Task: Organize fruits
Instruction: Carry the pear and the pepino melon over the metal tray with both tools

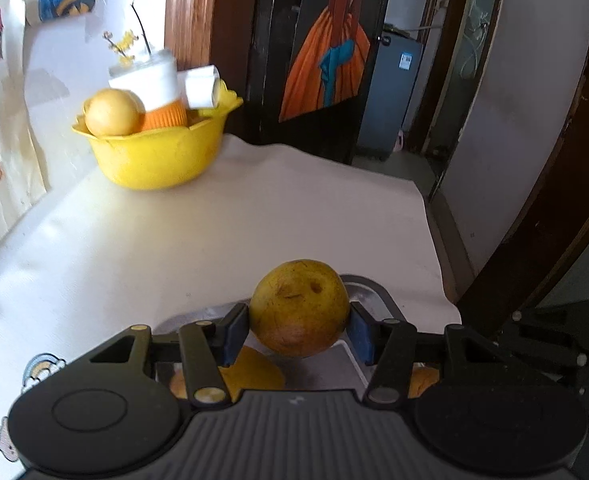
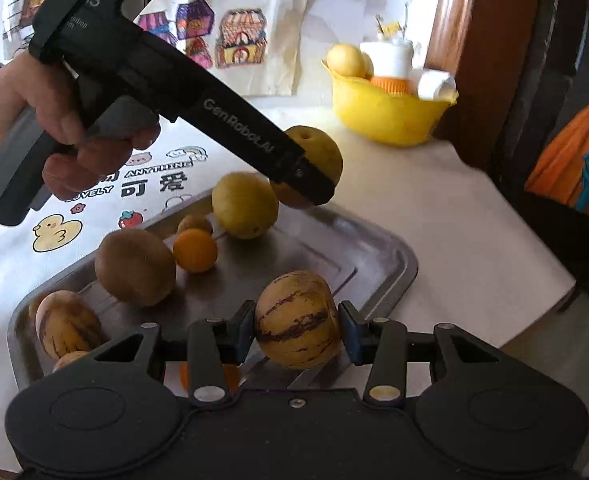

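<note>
counting two grippers, we see each grasping one fruit: our left gripper [image 1: 299, 330] clamps a yellow pear [image 1: 300, 308] between its pads above the metal tray [image 2: 394, 264], our right gripper [image 2: 297, 330] a striped melon [image 2: 297, 318]. the tray holds several more fruits. the yellow bowl [image 1: 154, 156] holds fruit too.

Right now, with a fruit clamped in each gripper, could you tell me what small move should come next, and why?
Probably carry the left gripper and its yellow-brown pear toward the yellow plastic bowl: the pear hangs clear of the metal tray, and the bowl already holds a similar fruit.
</note>
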`<action>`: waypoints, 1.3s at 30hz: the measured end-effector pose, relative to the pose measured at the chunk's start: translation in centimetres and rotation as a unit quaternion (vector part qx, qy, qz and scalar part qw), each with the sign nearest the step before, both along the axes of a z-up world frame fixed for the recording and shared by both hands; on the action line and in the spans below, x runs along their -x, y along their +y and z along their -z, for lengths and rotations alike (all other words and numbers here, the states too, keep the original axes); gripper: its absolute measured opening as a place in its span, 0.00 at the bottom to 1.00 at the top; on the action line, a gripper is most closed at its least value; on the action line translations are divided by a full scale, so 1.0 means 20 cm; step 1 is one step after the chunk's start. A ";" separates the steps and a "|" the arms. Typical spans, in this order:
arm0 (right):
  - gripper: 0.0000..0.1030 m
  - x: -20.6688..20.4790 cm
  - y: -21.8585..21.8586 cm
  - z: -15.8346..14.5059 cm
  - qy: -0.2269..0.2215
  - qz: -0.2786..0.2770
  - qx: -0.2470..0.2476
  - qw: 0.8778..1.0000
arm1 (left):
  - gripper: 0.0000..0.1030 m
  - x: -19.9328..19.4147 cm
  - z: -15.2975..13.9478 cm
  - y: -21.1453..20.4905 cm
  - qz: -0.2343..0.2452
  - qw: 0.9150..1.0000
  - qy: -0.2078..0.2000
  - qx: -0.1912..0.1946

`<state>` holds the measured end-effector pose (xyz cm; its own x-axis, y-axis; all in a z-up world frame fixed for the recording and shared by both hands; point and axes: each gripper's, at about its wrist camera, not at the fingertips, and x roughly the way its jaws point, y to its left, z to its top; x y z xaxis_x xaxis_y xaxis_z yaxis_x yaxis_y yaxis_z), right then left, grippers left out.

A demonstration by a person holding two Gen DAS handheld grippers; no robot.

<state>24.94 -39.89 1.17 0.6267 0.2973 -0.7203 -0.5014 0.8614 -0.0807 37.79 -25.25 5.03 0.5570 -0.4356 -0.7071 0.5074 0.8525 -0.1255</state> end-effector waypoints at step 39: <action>0.47 0.04 0.02 0.11 -0.043 0.057 -0.030 0.997 | 0.56 -0.08 0.09 -0.11 0.022 0.998 0.051 -0.026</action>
